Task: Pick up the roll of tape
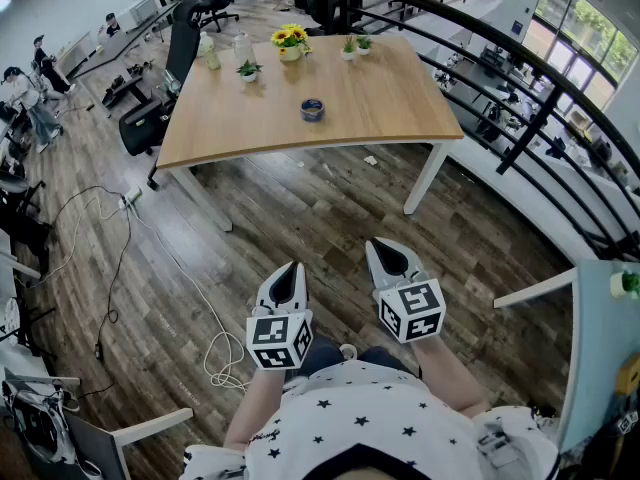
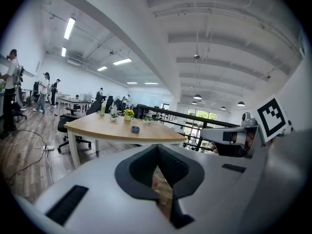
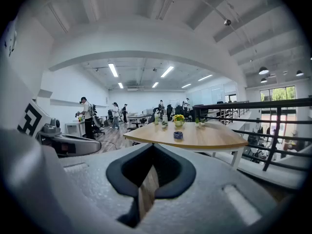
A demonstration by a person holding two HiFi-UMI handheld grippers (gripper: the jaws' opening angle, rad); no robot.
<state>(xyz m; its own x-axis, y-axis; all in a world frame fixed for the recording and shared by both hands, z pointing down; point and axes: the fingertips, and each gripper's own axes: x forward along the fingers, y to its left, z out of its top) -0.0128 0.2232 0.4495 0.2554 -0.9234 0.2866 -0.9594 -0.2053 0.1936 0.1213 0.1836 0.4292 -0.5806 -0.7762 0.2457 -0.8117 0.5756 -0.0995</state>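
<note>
Blue tape [image 1: 312,110] sits on the desk [image 1: 400,98], far ahead; my left gripper [image 1: 288,280] and right gripper [image 1: 394,260] are closed, empty. I should walk close, then open one wide over it.

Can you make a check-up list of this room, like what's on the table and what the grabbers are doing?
Surface: wooden table, on a wood floor, ahead of the person.
Job's things: roll of tape lying near the table's middle, untouched.
Clutter: yellow flowers, small potted plants and bottles along the far edge.
Grippers: left gripper and right gripper both empty, fingers together, held over the floor short of the table.
Cables: white cable looped on the floor at the left.
Surroundings: black railing at the right; office chair beside the table.
</note>
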